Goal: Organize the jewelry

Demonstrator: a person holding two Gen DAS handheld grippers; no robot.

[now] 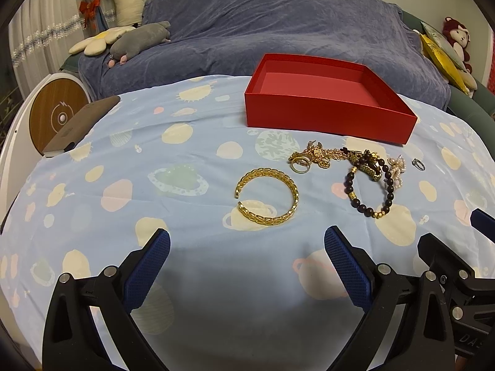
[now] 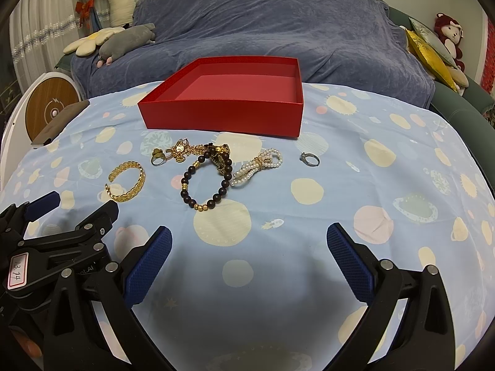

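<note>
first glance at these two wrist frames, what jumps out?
The open red box at the back of the planet-print cloth, nothing visible inside. In front of it lies loose jewelry: a gold cuff bracelet nearest the left hand-held gripper, a dark bead bracelet, a pearl piece, and a silver ring off alone to the right. Both the left and right hand-held gripper are open and hold nothing.

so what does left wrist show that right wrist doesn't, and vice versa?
Left wrist only: the gold cuff close and centred ahead of the open left hand-held gripper; pearls mostly hidden behind the dark bead bracelet.

Right wrist only: the whole pearl strand, the silver ring clearly apart, and the open right hand-held gripper.

Both: the empty red box, the jewelry pile, the planet-print cloth.
</note>
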